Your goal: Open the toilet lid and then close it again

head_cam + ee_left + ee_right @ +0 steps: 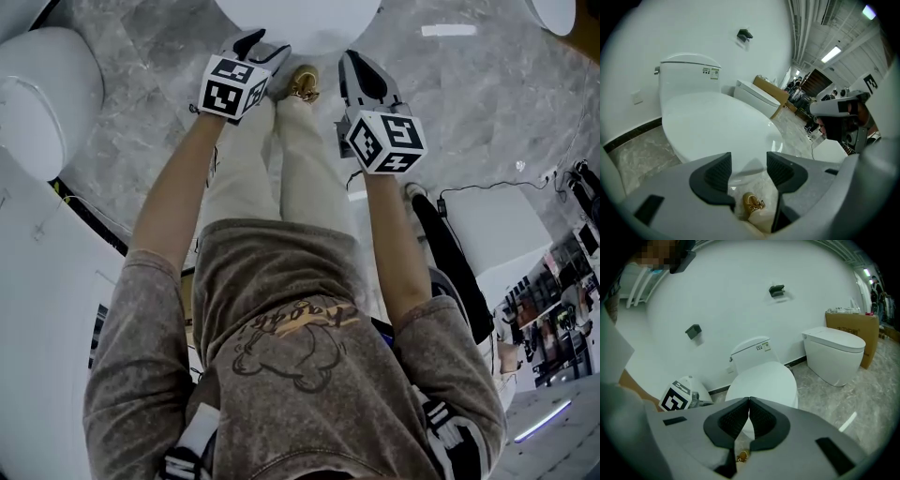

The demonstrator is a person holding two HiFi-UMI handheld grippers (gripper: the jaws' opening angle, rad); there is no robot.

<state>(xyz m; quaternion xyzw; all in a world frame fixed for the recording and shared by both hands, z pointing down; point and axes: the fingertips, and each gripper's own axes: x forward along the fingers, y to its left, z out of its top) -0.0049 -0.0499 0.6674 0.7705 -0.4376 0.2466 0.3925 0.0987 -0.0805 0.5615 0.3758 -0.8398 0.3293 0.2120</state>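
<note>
The white toilet stands in front of me with its lid (712, 122) down over the bowl and its tank (689, 70) against the wall. In the head view only the lid's front edge (300, 19) shows at the top. My left gripper (749, 168) is open just short of that front edge, with nothing between its pads. It is at the upper left in the head view (262, 42). My right gripper (749, 411) is shut with nothing in it, and hangs farther back from the lid (764, 383). In the head view it is right of centre (356, 66).
A second toilet (834, 352) and a cardboard box (853, 324) stand to the right. Another white fixture (47, 94) is at my left. The person's tan shoe (302, 84) rests on the grey marble floor below the bowl. Black holders (776, 290) hang on the wall.
</note>
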